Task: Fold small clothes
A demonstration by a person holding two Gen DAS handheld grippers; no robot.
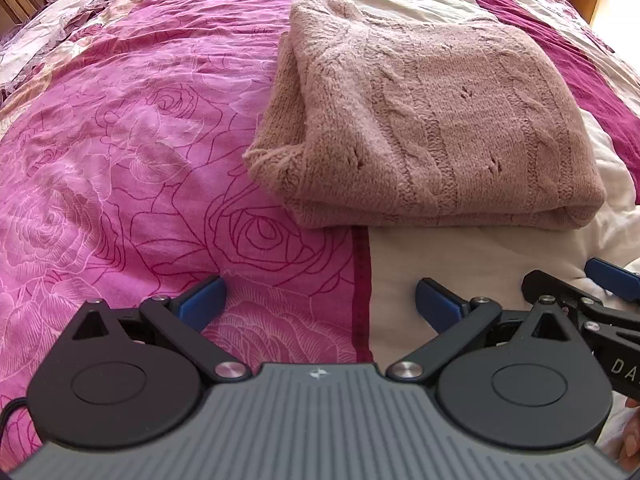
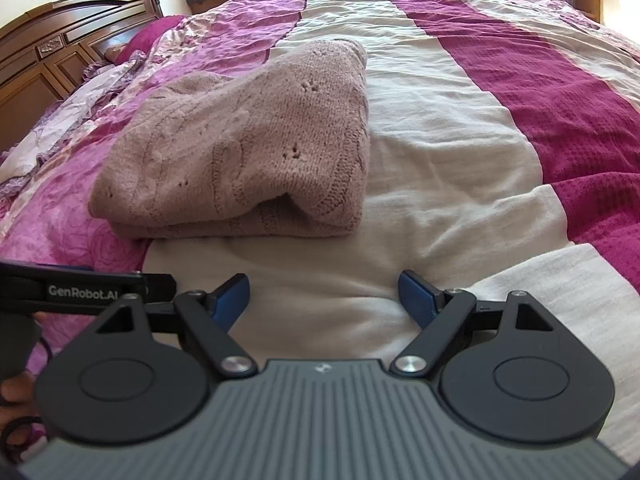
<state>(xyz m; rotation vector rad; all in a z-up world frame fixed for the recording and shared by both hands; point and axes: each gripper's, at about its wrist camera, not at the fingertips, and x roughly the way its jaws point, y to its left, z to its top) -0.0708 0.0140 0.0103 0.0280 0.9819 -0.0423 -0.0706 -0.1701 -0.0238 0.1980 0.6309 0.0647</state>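
Left wrist view. Item: left gripper (image 1: 320, 300), blue pads spread wide, nothing between them, held low over the bedspread (image 1: 120, 140). Item: knitted sweater (image 1: 432, 120), dusty pink, cable pattern, already folded into a thick layered bundle. It lies ahead of this gripper and off to its right, clear of the pads, straddling the seam where the rose-print pink panel meets the cream stripe (image 1: 460, 264). Its near folded edge runs roughly crosswise to the fingers; a looser flap of knit sticks out at the bundle's left side. Item: right gripper (image 1: 600, 280), seen only in part at the right margin, close beside the left one.

Right wrist view. Item: right gripper (image 2: 324, 300), pads likewise parted, empty, over the cream stripe (image 2: 440, 200). Item: same sweater (image 2: 240, 152), ahead and to the left, not touched. The top layer gapes a little at the near right corner, showing the fold beneath. Long axis, as far as the fisheye allows, runs away from the gripper toward the wooden headboard (image 2: 60, 52). Item: left gripper (image 2: 80, 290), a black part only, at the left margin; its pads barely show here.

Judgement: the bundle sits between the two lines of reach, neither gripper clearly nearer. The fold looks largely done; any further move would start at the near edge.
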